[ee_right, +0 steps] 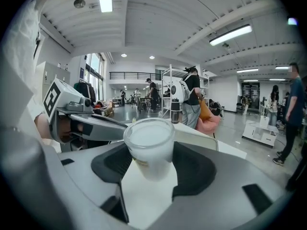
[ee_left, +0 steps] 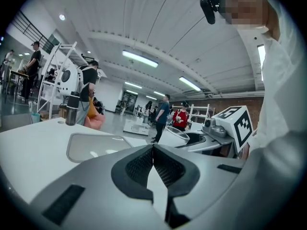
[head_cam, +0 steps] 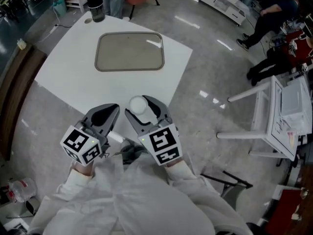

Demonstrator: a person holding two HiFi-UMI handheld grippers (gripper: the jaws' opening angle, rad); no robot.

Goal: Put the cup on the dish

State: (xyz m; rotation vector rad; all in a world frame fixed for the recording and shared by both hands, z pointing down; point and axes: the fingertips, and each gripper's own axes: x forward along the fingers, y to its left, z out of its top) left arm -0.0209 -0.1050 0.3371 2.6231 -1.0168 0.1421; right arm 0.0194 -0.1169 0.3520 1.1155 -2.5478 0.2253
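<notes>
A small frosted white cup [head_cam: 138, 105] [ee_right: 149, 147] stands upright between the jaws of my right gripper [head_cam: 142, 110] [ee_right: 149, 163], which is shut on it above the table's near edge. The dish is a grey rectangular tray [head_cam: 129, 51] [ee_left: 93, 145] lying farther off on the white table [head_cam: 73, 72], well ahead of both grippers. My left gripper [head_cam: 103, 116] [ee_left: 153, 164] hovers beside the right one at its left, jaws shut with their pads touching and nothing between them. The cup also shows in the left gripper view [ee_left: 175, 137], to the right of its jaws.
A dark bottle [head_cam: 95, 5] [ee_left: 72, 109] stands at the table's far corner. A white rack [head_cam: 286, 116] is on the floor to the right. People and shelving stand around the hall beyond the table.
</notes>
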